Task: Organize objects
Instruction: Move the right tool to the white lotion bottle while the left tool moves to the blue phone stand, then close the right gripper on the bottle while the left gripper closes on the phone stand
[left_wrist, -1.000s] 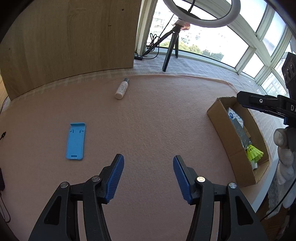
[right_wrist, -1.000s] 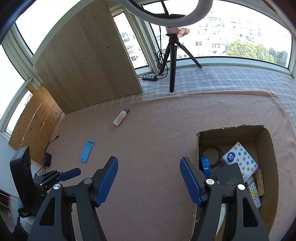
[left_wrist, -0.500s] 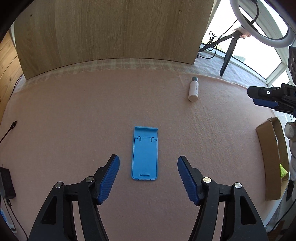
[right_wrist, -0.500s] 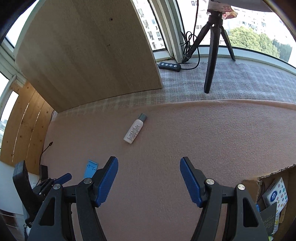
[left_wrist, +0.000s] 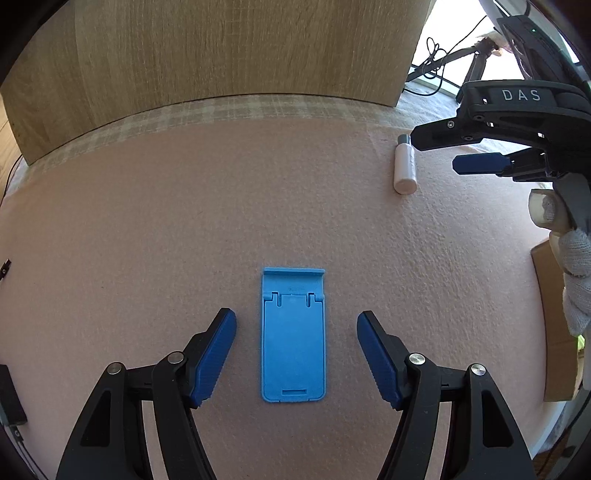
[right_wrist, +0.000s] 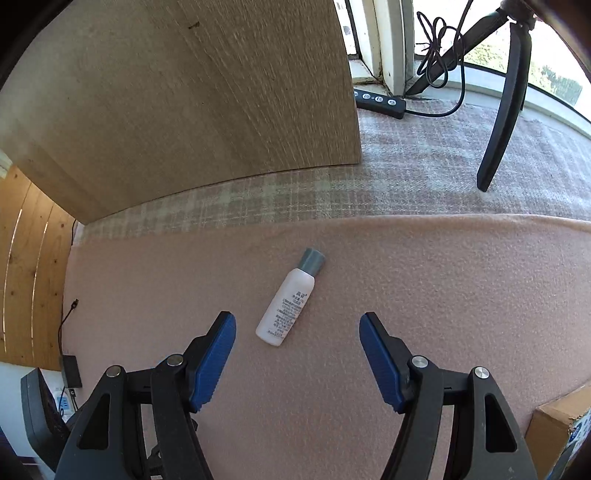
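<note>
In the left wrist view, the left gripper (left_wrist: 296, 349) hangs over the pink mat (left_wrist: 147, 229) with its fingers spread wide and nothing between the pads. A blue stand (left_wrist: 293, 336) lies flat on the mat directly between the two pads, its long axis running away from the camera and its hinged end farther off. It looks like thin, stiff moulded plastic: light, rigid and probably a little slick. Lying so flat, it offers little to bite on, so the long side edges seem the likeliest place to grip, with the pads lowered right to the mat. Farther right lies a white bottle (left_wrist: 405, 166), well apart from the stand. The right gripper (left_wrist: 443, 149) reaches in above it from the right edge, a gloved hand (left_wrist: 572, 258) behind it. A cardboard box (left_wrist: 554, 314) shows at the right edge, and a wood panel (left_wrist: 221, 51) stands beyond the mat. Nothing lies between the pads and the stand.

In the right wrist view, the right gripper (right_wrist: 297, 350) is likewise wide open and empty. The bottle (right_wrist: 287, 306) lies on its side on the mat just ahead of the pads, tilted, its grey cap pointing away and to the right. It appears small, light and smooth-walled, and being round it may roll; the mid-body across its width looks the safest hold. Beyond the mat are a tripod leg (right_wrist: 502, 110), a cable remote (right_wrist: 380, 101) and the panel, all well clear. A box corner shows at the lower right.
</note>
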